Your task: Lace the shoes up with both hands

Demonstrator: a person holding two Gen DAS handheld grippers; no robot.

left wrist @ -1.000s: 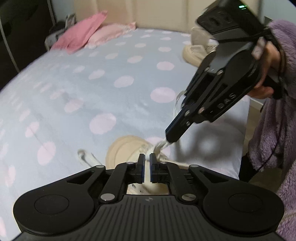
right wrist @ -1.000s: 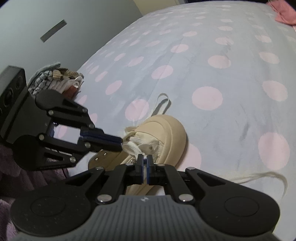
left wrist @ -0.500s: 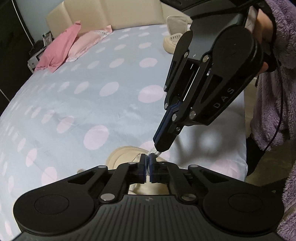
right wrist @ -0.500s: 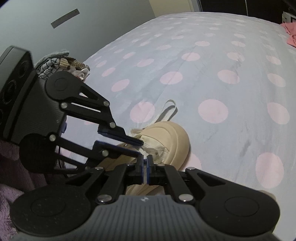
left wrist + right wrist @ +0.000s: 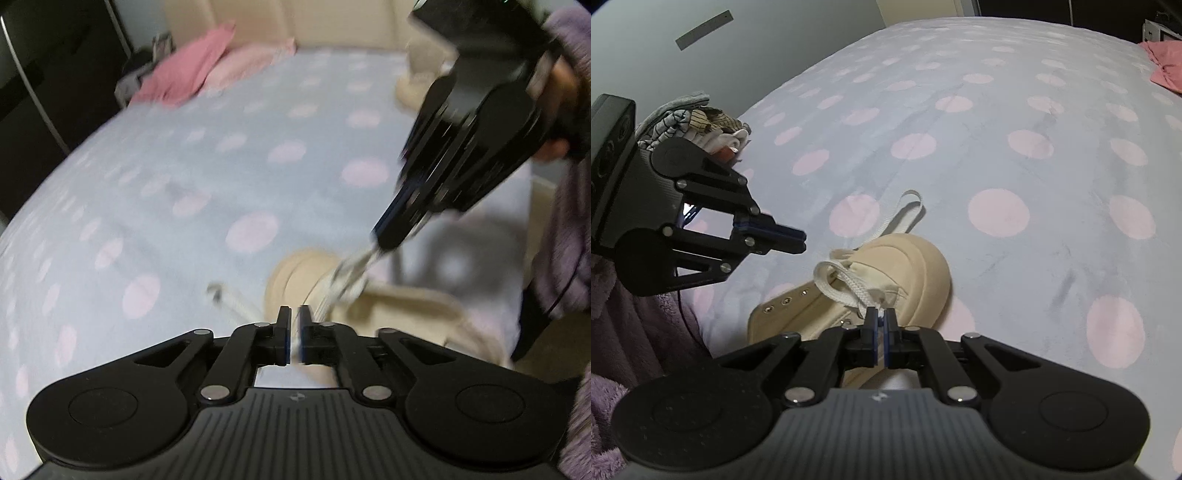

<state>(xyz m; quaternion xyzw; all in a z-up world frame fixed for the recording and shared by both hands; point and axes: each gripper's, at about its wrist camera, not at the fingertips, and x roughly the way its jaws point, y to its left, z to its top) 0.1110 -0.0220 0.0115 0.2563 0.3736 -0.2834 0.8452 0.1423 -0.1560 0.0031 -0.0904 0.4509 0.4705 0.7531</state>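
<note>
From the left wrist camera, which is blurred, the black left hand-held gripper (image 5: 294, 334) is sitting low in the foreground with its two fingers nearly together, a thin slit between them; I cannot tell whether anything is caught there. Just beyond it, the cream canvas lace-up shoe (image 5: 295, 273) is lying on the pale blue bedspread with pink polka dots (image 5: 166, 177). The black right hand-held gripper (image 5: 386, 240) is reaching down from the upper right, its closed tip pinching the flat white shoelace (image 5: 354, 269) above the shoe. A hand (image 5: 557, 110) in a fuzzy purple sleeve (image 5: 570, 229) is holding it. Two pink pillows (image 5: 207, 70) are lying at the far end of the bed.

From the right wrist camera, which is sharp, the right gripper (image 5: 881, 325) is clamping a strand of the shoelace (image 5: 849, 286) between its fingers, just above the shoe's tongue. The shoe (image 5: 916, 266) is lying on the bedspread (image 5: 997, 129) with its rounded toe pointing away, a row of empty metal eyelets (image 5: 785, 301) showing along one side. A loose loop of lace is trailing on the cover beyond the toe. The left gripper (image 5: 798, 240) is hovering at the left, fingers pressed together, apart from the shoe and holding nothing here. A pile of folded striped clothes (image 5: 690, 122) is sitting behind it.
</note>
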